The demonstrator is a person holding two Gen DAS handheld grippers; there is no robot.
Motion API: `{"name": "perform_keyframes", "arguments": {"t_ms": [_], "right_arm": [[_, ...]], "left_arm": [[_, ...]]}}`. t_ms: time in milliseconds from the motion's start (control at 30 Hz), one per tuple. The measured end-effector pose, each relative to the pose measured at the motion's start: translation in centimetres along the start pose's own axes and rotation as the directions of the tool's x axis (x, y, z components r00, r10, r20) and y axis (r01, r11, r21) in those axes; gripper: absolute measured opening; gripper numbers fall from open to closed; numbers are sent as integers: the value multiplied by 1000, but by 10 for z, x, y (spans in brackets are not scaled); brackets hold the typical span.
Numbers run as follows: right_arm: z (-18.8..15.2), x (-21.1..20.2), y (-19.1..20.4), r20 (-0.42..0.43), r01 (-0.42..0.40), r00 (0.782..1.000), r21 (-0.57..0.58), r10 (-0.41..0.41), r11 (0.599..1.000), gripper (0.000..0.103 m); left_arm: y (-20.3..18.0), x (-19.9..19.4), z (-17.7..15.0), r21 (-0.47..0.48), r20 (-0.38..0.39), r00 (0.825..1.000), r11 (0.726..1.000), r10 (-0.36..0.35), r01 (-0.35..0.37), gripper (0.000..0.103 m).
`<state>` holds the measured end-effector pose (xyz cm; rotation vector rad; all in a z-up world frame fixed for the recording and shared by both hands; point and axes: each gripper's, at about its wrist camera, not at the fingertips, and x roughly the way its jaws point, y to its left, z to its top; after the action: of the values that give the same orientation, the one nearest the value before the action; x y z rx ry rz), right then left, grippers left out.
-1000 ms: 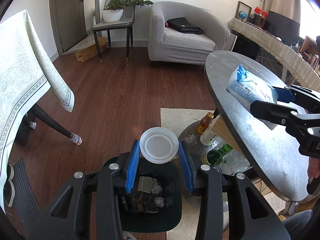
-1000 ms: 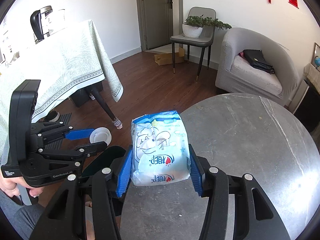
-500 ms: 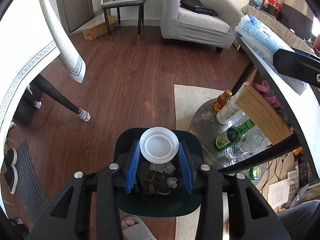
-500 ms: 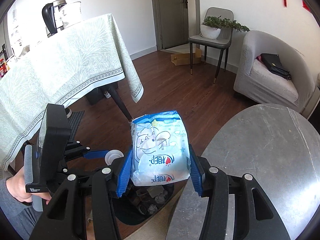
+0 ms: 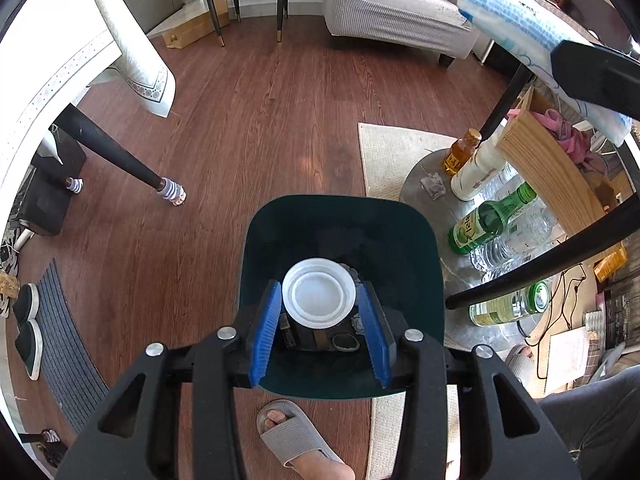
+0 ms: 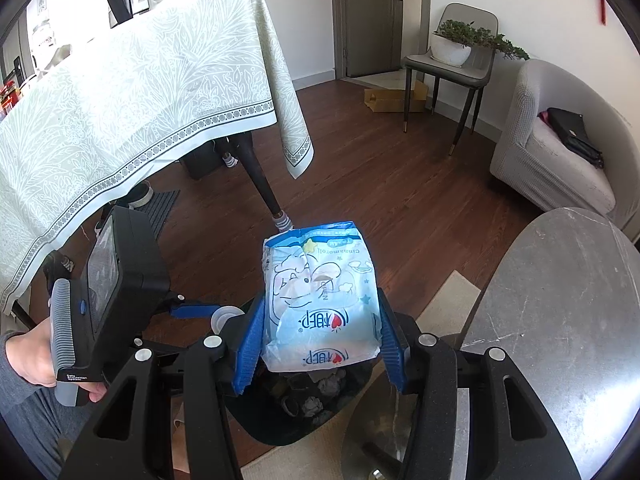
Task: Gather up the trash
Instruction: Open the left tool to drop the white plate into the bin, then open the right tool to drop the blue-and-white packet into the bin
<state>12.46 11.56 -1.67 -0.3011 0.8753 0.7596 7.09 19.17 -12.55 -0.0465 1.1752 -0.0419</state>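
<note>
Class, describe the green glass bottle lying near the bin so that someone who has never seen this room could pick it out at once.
Find the dark green bin on the wooden floor, then look to its right, at the round grey shelf under the table. The green bottle lies tilted among clear plastic bottles, the only one there of green glass with a green cap.

**A lived-in room around the work**

A table under a pale green patterned tablecloth (image 6: 132, 92) fills the left side, its dark legs wearing striped socks (image 5: 171, 193). By the far wall a grey chair (image 6: 452, 64) carries a potted plant (image 6: 460, 40), with a flat cardboard box (image 6: 394, 98) on the wood floor beneath it. A grey armchair (image 6: 560, 148) holds a black bag (image 6: 576, 136). Under the round marble table (image 6: 560, 312), a low shelf bears a green bottle (image 5: 490, 220), an amber bottle (image 5: 460, 152) and a white bottle (image 5: 476, 172). Dark shoes (image 5: 26, 328) sit on a striped mat (image 5: 72, 344).
</note>
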Motion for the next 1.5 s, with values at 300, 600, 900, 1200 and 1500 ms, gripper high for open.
{"name": "perform_keyframes", "arguments": {"t_ms": [300,600,900,1200,1500], "right_arm": [[0,19,16,-40,-11,999,-26,10,1000,52],[-6,47,38,-113,-16,994,-64,9,998,52],[-23,77,50,-197,-12,980,-97,-7,995,52],[-44,97,51,-283,-21,959,-118,-13,993,53],[-59,96,53,-326,-22,945,-146,-27,989,63]], "left_arm": [[17,-17,-1,-34,44,999,999,0,2,50],[37,-55,6,-93,156,988,995,-7,22,46],[41,-90,20,-129,256,966,989,-34,69,35],[33,-108,31,-132,308,949,985,-62,107,30],[25,-120,38,-149,349,934,980,-71,130,30]]}}
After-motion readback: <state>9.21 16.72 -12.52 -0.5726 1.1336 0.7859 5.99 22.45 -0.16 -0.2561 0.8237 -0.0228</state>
